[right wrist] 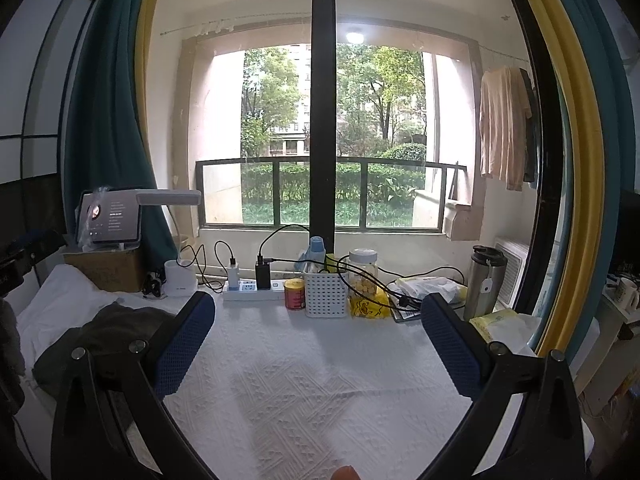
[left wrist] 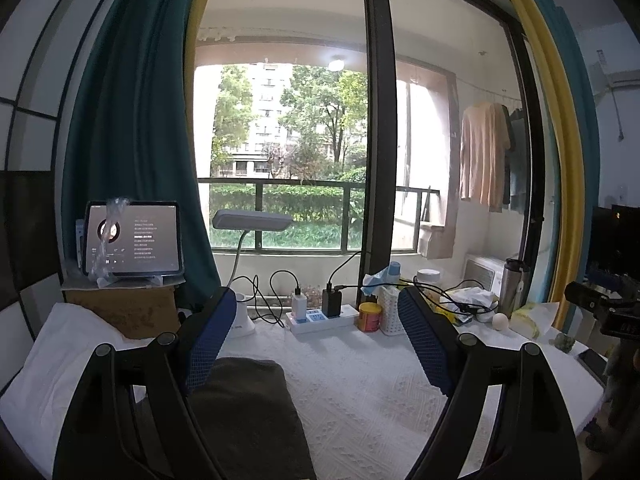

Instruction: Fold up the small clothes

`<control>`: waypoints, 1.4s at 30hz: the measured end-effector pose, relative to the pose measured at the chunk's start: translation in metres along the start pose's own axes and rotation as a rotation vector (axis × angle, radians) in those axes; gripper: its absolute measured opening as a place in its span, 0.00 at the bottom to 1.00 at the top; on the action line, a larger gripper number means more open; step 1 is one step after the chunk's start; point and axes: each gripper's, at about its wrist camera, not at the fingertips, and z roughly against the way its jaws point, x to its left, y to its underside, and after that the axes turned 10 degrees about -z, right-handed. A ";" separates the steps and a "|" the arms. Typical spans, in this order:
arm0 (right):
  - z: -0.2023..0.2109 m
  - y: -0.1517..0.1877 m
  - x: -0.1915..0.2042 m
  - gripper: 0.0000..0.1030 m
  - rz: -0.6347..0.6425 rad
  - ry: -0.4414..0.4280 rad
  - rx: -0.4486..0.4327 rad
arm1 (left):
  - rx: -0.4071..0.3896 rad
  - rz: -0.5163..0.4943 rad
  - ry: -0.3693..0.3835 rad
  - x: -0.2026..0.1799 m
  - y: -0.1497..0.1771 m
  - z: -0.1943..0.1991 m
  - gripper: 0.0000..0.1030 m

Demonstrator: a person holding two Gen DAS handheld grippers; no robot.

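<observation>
On the white-covered bench (right wrist: 320, 392), toward its left side, lies a dark olive garment (left wrist: 244, 412), which in the right wrist view looks still rumpled (right wrist: 108, 340), so the step in hand seems to be the first pick-up: best to take it by an edge or corner rather than the bunched middle, then draw it onto the bare cloth at the centre and spread it flat before any fold. Both tools are spread wide and grasp nothing: the left hand-held gripper (left wrist: 320, 332) hangs just over the garment's near end, whether touching I cannot tell, and the right hand-held gripper (right wrist: 316, 336) hovers over bare bench, well right of it.
</observation>
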 end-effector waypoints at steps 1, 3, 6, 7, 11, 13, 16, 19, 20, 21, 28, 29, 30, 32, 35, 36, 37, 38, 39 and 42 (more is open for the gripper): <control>0.000 0.000 0.000 0.99 0.000 0.000 0.002 | 0.000 -0.001 0.002 0.000 0.000 0.000 0.83; 0.000 0.002 0.000 0.99 -0.002 0.001 0.003 | 0.000 0.001 0.008 -0.001 0.000 0.000 0.83; -0.001 0.003 -0.001 0.99 -0.003 0.000 0.005 | 0.004 0.008 0.015 -0.001 0.000 0.000 0.83; -0.001 0.003 -0.001 0.99 -0.003 0.001 0.005 | 0.005 0.009 0.017 -0.001 0.000 0.000 0.83; -0.001 0.003 0.000 0.99 -0.004 0.000 0.005 | 0.008 0.006 0.022 -0.003 0.000 0.000 0.83; -0.001 0.003 0.000 0.99 0.001 -0.005 0.007 | 0.009 0.004 0.024 -0.004 -0.001 -0.001 0.83; -0.002 0.005 0.000 0.99 0.005 -0.008 0.009 | 0.007 0.004 0.026 -0.005 -0.001 0.000 0.83; -0.002 0.006 0.000 0.99 0.004 -0.009 0.009 | 0.008 0.008 0.031 -0.004 -0.001 -0.001 0.83; -0.002 0.006 0.000 0.99 0.004 -0.009 0.010 | 0.008 0.013 0.034 -0.004 -0.001 -0.001 0.83; -0.002 0.006 0.000 0.99 0.004 -0.009 0.010 | 0.007 0.016 0.035 -0.003 -0.001 -0.001 0.83; -0.001 0.006 0.000 0.99 0.007 -0.011 0.010 | 0.001 0.013 0.044 -0.005 0.000 0.000 0.83; -0.001 0.006 0.000 0.99 0.008 -0.012 0.010 | 0.002 0.012 0.046 -0.006 0.000 0.000 0.83; -0.001 0.006 0.000 0.99 0.009 -0.012 0.009 | 0.002 0.011 0.047 -0.006 0.000 0.000 0.83; -0.001 0.007 0.000 0.99 0.007 -0.011 0.010 | 0.004 0.007 0.050 -0.007 0.001 0.000 0.83; -0.001 0.007 0.001 0.99 0.009 -0.011 0.012 | 0.006 0.008 0.052 -0.007 0.001 0.000 0.83; -0.001 0.007 0.001 0.99 0.010 -0.011 0.013 | 0.007 0.009 0.052 -0.006 0.001 0.000 0.83; -0.001 0.008 0.001 0.99 0.009 -0.011 0.015 | 0.008 0.011 0.054 -0.006 0.001 -0.001 0.83; 0.000 0.008 0.001 0.99 0.008 -0.012 0.015 | 0.010 0.014 0.058 -0.006 0.002 -0.001 0.83; -0.001 0.008 0.001 0.99 0.008 -0.012 0.016 | 0.011 0.015 0.060 -0.006 0.002 -0.001 0.83; 0.000 0.009 0.001 0.99 0.008 -0.011 0.015 | 0.010 0.012 0.074 -0.008 0.003 -0.001 0.83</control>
